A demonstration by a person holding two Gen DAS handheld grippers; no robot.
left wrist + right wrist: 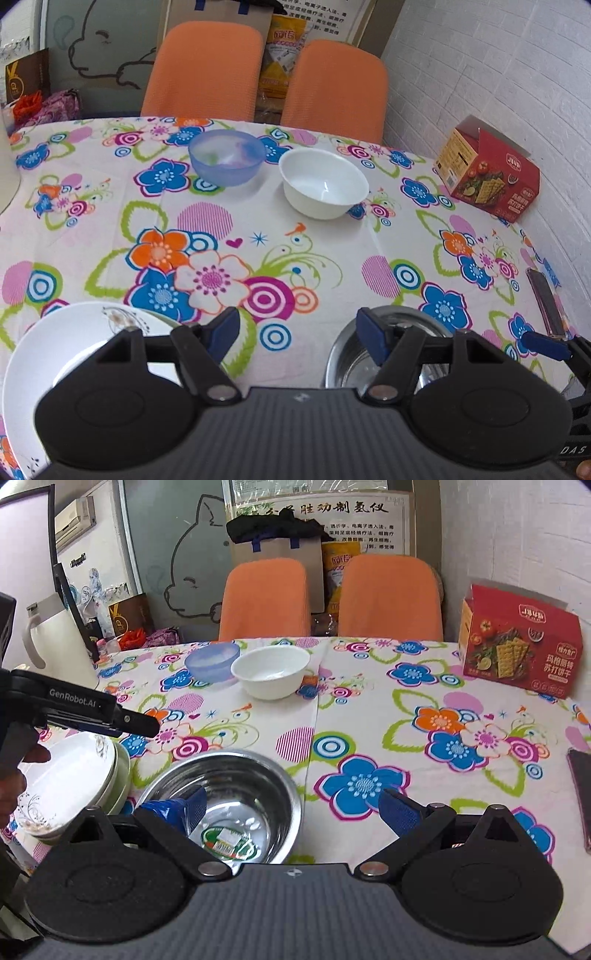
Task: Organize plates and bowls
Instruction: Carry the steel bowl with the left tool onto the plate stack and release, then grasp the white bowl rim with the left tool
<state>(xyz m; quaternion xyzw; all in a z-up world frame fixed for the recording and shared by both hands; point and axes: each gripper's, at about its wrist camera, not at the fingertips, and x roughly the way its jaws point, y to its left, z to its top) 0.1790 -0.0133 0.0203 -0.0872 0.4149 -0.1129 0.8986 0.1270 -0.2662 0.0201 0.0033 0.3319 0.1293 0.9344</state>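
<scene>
A steel bowl (pixel 240 786) with a green label inside stands at the table's near edge. My right gripper (pixel 294 810) is open astride its right wall: the left finger is inside the bowl, the right finger outside over the cloth. A stack of white patterned plates (pixel 70 775) lies left of the bowl. Above the cloth, between the plates (pixel 48 350) and the steel bowl (pixel 345 363), my left gripper (pixel 298 334) is open and holds nothing. Farther back, a translucent blue bowl (pixel 227 157) and a white bowl (pixel 323 182) stand side by side.
A red cracker box (pixel 517 646) sits at the back right by the wall. A dark flat phone (pixel 581 794) lies at the right edge. A white kettle (pixel 55 642) stands back left. Two orange chairs (pixel 266 594) are behind the flowered tablecloth (pixel 369 720).
</scene>
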